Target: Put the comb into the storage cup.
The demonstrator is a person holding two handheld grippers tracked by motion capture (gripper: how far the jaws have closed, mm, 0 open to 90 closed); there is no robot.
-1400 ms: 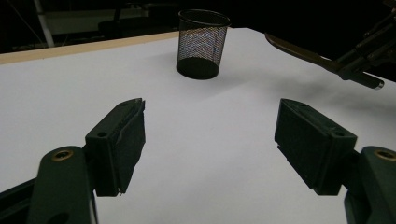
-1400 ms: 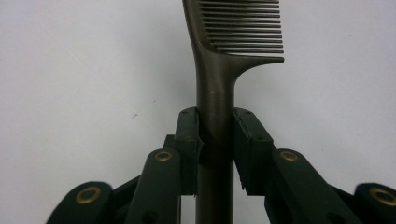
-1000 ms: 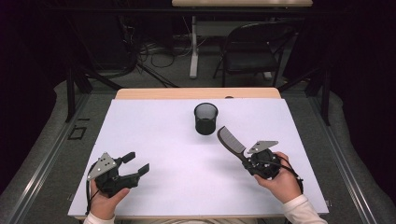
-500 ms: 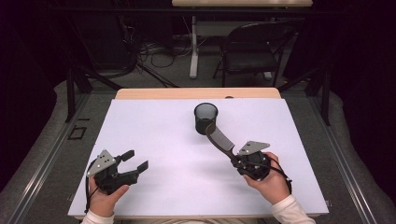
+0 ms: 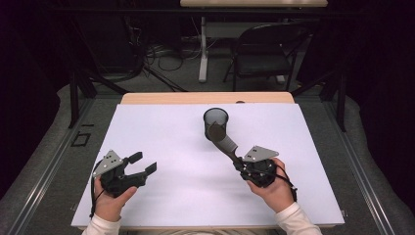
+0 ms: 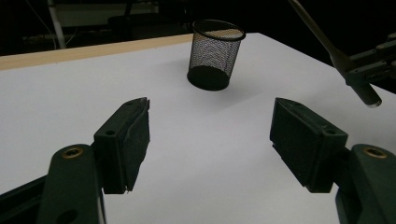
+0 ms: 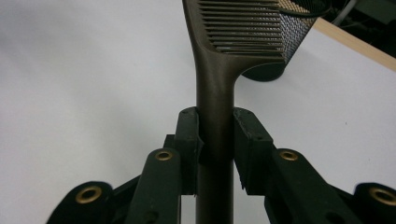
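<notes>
The slotted spatula's [image 7: 236,28] blade runs off the top edge of the right gripper view, and its tip overlaps the mesh cup [image 5: 216,122] from above, so contact cannot be judged. The dark brown utensil slants over the white table [image 5: 161,137]. The right claw [image 5: 238,163] is clamped on its handle; the left claw [image 5: 142,164], empty and wide, has just been narrowing.
</notes>
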